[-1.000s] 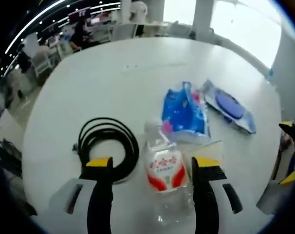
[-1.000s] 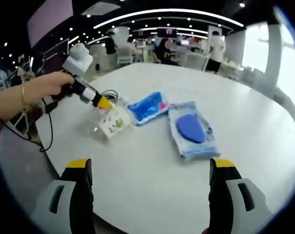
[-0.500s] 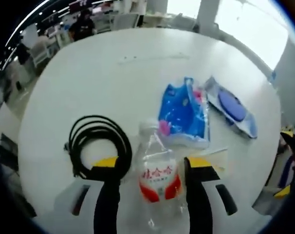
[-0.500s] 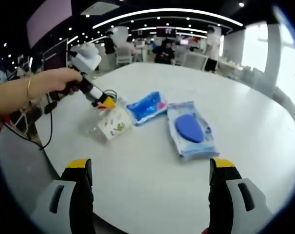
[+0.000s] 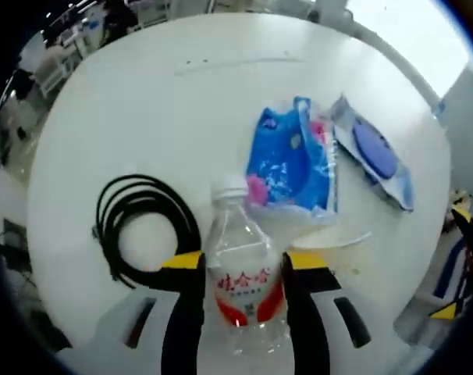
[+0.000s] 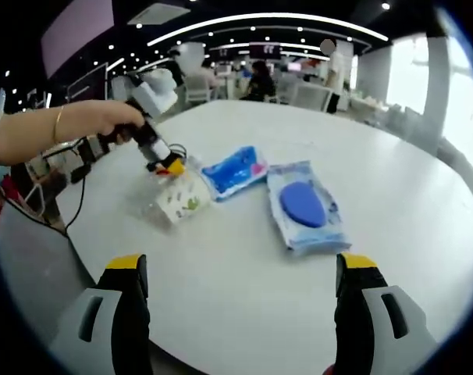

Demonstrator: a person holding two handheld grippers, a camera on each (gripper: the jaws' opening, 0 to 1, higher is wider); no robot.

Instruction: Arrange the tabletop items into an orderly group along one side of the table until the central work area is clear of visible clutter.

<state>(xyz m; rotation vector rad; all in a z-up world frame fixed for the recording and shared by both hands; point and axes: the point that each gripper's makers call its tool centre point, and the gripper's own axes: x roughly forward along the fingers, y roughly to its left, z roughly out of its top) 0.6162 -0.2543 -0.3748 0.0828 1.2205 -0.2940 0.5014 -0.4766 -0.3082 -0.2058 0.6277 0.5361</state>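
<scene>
My left claw pinches bottle lying on tabletop, beside cable and blue pack, probably to carry it to one side. My right claw spread wide, idle above tabletop edge; wipes pack near centre.

bottle – clear glossy plastic | pouch – shiny film | table – smooth matt white

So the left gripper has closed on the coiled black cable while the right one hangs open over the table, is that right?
Not quite. In the left gripper view, the left gripper has its fingers on either side of the water bottle, not the black cable, which lies coiled beside it. The right gripper does hang open over the table.
</scene>
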